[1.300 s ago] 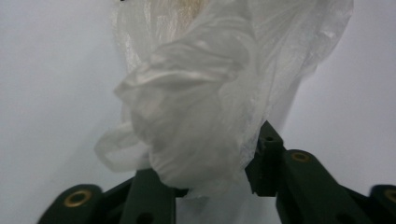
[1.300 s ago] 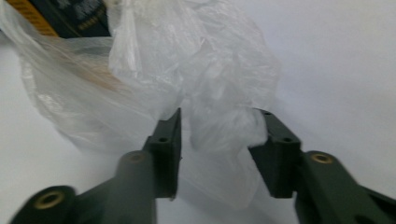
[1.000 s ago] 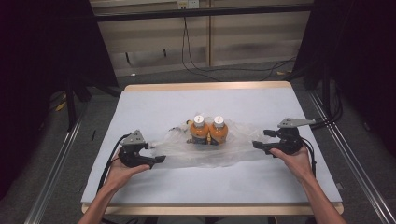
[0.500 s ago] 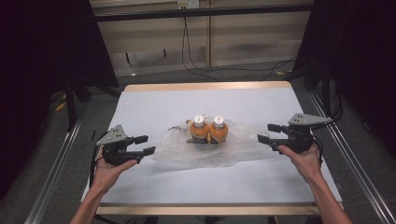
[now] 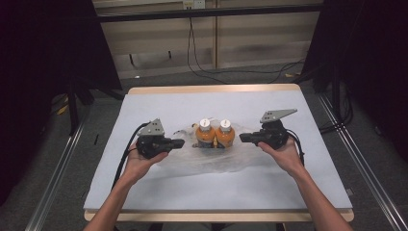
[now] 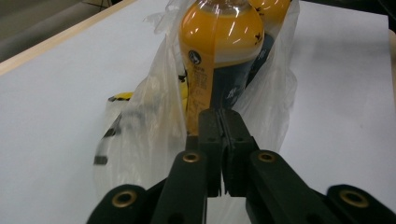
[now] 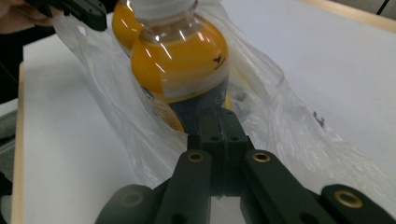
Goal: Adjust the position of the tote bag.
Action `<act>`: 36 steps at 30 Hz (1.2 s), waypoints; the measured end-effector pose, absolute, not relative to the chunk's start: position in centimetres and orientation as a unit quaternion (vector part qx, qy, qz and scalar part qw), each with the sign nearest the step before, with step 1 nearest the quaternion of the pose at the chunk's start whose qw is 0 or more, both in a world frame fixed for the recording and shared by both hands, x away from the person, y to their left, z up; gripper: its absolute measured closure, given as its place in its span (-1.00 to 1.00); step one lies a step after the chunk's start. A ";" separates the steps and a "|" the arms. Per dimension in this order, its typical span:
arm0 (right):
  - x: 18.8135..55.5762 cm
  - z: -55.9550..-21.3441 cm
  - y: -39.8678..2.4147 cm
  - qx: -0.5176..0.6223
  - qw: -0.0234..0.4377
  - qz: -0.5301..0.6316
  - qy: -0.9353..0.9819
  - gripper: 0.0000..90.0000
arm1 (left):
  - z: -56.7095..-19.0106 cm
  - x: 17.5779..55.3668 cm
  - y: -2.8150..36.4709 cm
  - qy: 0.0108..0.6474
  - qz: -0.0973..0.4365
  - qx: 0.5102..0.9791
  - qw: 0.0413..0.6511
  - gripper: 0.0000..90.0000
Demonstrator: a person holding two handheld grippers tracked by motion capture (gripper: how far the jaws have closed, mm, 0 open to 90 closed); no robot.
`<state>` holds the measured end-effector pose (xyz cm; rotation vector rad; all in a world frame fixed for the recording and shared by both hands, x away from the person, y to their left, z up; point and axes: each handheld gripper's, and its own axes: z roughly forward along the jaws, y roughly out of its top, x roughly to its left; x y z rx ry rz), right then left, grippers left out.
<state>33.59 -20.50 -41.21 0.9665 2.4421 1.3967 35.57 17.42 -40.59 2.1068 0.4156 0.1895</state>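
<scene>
Plastic bag (image 5: 202, 156), clear and crumpled, lies mid-table on the white table (image 5: 298, 187) in the high view, with two orange juice bottles (image 5: 215, 134) standing upright in it side by side, white caps up. Left gripper (image 5: 180, 142) sits at the bag's left edge, right gripper (image 5: 243, 137) at its right edge, each in a hand. Left gripper view: jaws have just been closing and are now clenched on a fold of the bag (image 6: 159, 126), the near bottle (image 6: 222, 60) just beyond. Right gripper view: jaws likewise just closed and pinch the bag film (image 7: 289, 140) in front of a bottle (image 7: 180, 70); the left gripper (image 7: 70, 9) shows at top left.
</scene>
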 end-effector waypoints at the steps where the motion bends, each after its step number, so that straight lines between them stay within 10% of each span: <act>1: 33.8 -41.3 -20.3 0.323 0.081 0.464 0.821 1.00 | -40.6 35.7 17.2 0.170 0.076 0.861 0.474 1.00; 36: 37.5 -46.7 -17.1 0.326 0.067 0.276 0.902 1.00 | -46.5 38.6 13.1 0.161 0.071 0.943 0.283 1.00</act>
